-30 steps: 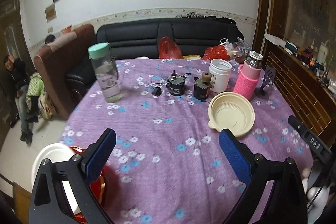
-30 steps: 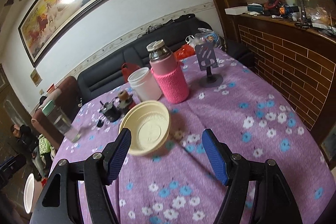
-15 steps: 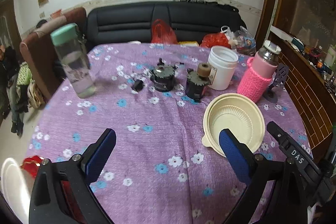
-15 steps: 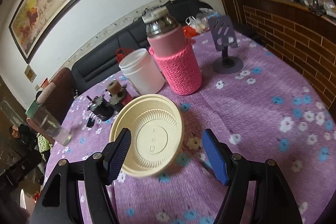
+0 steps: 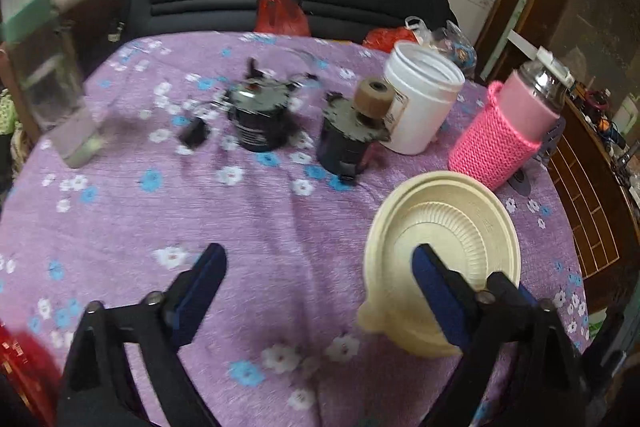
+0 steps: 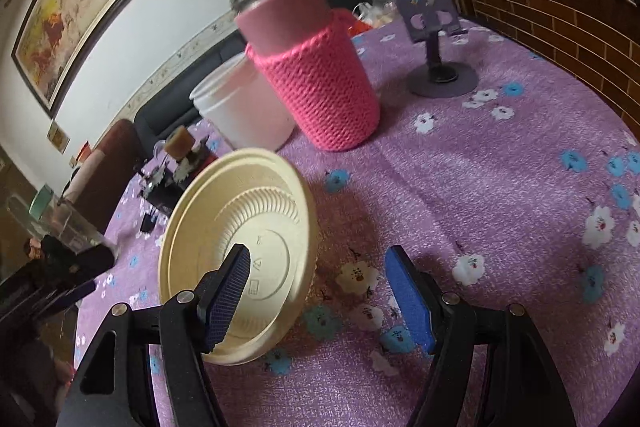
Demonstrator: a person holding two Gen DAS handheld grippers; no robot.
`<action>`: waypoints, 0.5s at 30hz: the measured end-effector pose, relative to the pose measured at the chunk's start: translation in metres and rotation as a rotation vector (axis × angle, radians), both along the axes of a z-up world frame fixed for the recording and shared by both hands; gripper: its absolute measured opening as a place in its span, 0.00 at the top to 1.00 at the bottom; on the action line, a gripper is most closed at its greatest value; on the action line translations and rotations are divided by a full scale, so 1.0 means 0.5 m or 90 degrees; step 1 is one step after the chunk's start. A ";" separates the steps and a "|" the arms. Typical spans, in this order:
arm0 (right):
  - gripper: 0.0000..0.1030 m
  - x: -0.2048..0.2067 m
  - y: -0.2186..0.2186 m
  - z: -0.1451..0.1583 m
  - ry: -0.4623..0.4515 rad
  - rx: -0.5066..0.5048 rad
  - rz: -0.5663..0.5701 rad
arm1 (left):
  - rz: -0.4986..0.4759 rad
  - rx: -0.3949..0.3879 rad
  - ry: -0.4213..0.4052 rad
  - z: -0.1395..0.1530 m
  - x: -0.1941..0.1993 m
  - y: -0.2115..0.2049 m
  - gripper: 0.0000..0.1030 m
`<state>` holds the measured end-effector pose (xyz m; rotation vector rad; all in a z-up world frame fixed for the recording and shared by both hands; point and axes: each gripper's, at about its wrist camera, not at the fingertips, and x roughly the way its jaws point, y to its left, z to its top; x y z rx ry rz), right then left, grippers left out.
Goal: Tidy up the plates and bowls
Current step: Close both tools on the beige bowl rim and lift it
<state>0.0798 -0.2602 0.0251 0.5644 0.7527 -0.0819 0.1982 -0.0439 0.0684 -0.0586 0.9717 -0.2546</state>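
A cream plastic bowl (image 5: pixel 452 227) sits upright on the purple flowered tablecloth (image 5: pixel 260 227) at the right. My left gripper (image 5: pixel 320 291) is open, its right finger over the bowl's near side. In the right wrist view the bowl (image 6: pixel 248 227) lies at the lower left. My right gripper (image 6: pixel 320 291) is open; its left finger is over the bowl's inside, its right finger over the cloth beside the bowl. A red object (image 5: pixel 20 355) shows at the left wrist view's lower left edge.
Behind the bowl stand a pink-sleeved flask (image 6: pixel 316 75), a white tub (image 5: pixel 420 103), two dark small motors (image 5: pixel 348 139) and a clear water bottle (image 5: pixel 52 95). A purple phone stand (image 6: pixel 436 39) is at the far right. A brick counter (image 6: pixel 560 27) borders the table's right side.
Both grippers have moved forward and down toward the bowl, which now looms larger in both views. The white plate at the left wrist view's lower left has left the view.
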 end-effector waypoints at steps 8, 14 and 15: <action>0.42 0.017 0.015 -0.016 0.018 -0.005 0.033 | -0.018 0.017 0.030 -0.056 0.045 -0.058 0.34; 0.53 0.026 0.023 -0.031 0.026 0.003 0.048 | -0.038 0.031 0.045 -0.081 0.065 -0.084 0.56; 0.54 0.026 0.024 -0.031 0.027 0.004 0.051 | -0.042 0.027 0.048 -0.085 0.067 -0.088 0.58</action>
